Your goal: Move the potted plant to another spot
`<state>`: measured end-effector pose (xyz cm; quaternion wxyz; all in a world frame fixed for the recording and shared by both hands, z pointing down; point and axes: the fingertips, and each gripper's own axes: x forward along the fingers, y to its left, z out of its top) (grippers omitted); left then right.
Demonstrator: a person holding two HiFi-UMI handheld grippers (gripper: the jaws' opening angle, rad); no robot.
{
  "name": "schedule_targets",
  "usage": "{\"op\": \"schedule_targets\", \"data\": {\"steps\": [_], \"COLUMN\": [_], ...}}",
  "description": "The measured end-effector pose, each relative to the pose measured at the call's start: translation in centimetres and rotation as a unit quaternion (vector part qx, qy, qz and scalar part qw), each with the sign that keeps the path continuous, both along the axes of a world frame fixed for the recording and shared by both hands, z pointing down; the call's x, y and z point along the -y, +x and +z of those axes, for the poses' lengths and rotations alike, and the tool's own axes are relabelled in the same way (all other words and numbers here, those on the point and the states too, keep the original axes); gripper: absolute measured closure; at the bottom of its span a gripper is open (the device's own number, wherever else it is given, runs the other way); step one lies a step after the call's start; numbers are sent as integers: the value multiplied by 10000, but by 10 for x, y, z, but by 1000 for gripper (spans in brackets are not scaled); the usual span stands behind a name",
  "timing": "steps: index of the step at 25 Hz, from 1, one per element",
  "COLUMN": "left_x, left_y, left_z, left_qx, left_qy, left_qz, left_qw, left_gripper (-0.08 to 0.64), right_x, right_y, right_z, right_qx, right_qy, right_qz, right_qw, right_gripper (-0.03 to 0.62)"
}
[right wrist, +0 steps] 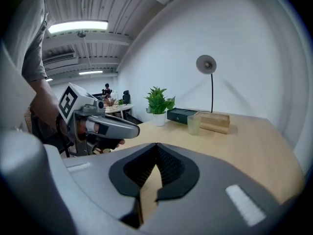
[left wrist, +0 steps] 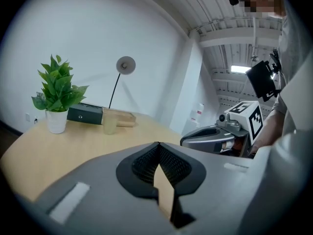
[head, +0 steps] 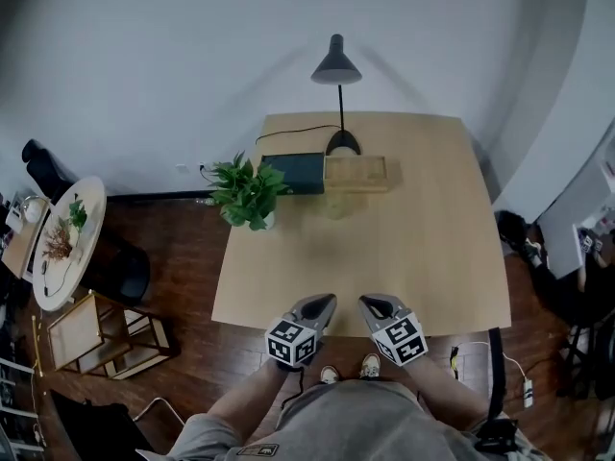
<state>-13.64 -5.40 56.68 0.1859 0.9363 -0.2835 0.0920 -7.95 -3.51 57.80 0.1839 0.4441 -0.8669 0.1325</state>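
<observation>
Starting nearest the person, the left gripper (head: 325, 302) and right gripper (head: 369, 303) are noted side by side over the near edge of the light wooden table (head: 432, 257). They are close together and pointed toward its far side. Both pairs of jaws are seen shut tip to tip, with nothing between them. Neither gripper is in contact with any object.

The middle of the tabletop is recorded as bare wood.

The potted plant (head: 248, 192) is found farther back, at the table's left edge. It stands upright in a white pot (left wrist: 56, 121), well apart from both grippers. A dark green box (head: 293, 172) lies just beside it, with a wooden box (head: 356, 173) next along. A translucent cup (head: 333, 203) stands in front of the wooden box. A black desk lamp (head: 337, 65) is set behind the boxes, at the far edge.
</observation>
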Motion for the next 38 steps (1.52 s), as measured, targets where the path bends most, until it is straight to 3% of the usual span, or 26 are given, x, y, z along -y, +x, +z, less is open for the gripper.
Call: {"op": "schedule_targets", "data": {"steps": [12,38], "left_x": [-6,3], "left_y": [-1,-6], "left_z": [-3,-7], "left_qx": [-65,-63], "left_qy": [22,95], "left_qz": [83,92], "left_qw": [9999,9999], "left_gripper": [560,560], "right_x": [-9,2], "right_y": [5,-1], "right_z": [0,-6], "right_qx": [-2,-140], "right_qy": [31,114], "right_qz": [321,233], "right_qw": [9995,9996], "right_gripper": [588,588]}}
